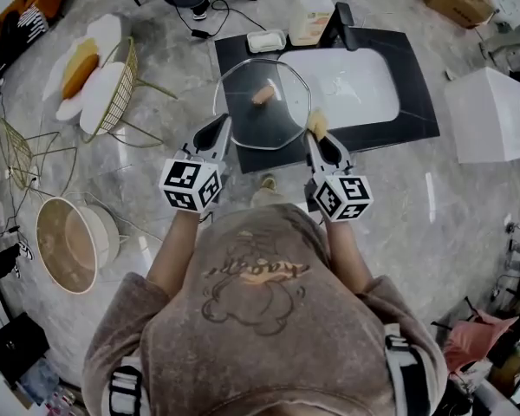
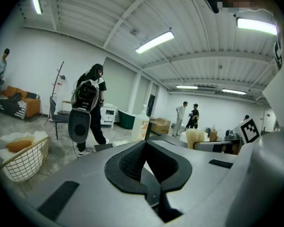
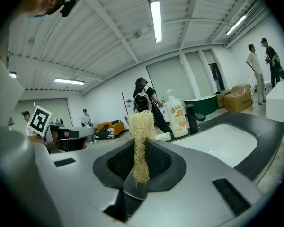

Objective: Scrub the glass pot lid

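Note:
In the head view the round glass pot lid (image 1: 282, 120) is held out in front of me, over the near edge of the black sink counter (image 1: 416, 102). Its tan knob (image 1: 263, 94) sits at the middle. My left gripper (image 1: 224, 126) is shut on the lid's left rim; in the left gripper view only a thin pale sliver shows between the closed jaws of that gripper (image 2: 146, 150). My right gripper (image 1: 315, 137) is shut on a yellow loofah scrubber (image 1: 317, 125), close to the lid's right rim. In the right gripper view the loofah (image 3: 141, 136) stands upright out of the jaws.
The white sink basin (image 1: 351, 83) lies beyond the lid, with a soap bottle (image 1: 310, 16), a soap dish (image 1: 266, 40) and a black tap (image 1: 342, 20) behind it. A wire chair with cushions (image 1: 113, 85) stands at left, a white box (image 1: 490, 115) at right. People stand farther off.

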The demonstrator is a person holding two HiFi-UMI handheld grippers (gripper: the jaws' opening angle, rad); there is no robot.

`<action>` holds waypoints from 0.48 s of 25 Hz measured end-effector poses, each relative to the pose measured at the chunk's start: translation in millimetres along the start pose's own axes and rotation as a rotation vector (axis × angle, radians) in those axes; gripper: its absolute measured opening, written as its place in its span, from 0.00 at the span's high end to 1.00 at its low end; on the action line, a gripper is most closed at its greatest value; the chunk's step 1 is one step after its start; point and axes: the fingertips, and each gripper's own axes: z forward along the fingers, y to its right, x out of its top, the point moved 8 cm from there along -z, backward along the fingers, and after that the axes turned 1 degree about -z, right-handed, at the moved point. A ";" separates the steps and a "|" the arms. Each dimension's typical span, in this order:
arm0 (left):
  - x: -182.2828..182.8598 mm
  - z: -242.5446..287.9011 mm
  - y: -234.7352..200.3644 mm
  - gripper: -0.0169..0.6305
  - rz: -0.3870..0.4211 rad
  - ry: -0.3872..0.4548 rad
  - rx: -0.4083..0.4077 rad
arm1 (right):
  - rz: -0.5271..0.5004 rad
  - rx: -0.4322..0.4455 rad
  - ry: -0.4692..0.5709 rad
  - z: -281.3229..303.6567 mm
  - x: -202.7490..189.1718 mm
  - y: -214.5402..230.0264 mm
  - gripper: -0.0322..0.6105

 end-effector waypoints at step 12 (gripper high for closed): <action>25.6 53.9 -17.4 0.95 -0.002 0.006 0.020 | -0.017 0.043 -0.024 50.3 26.7 40.4 0.87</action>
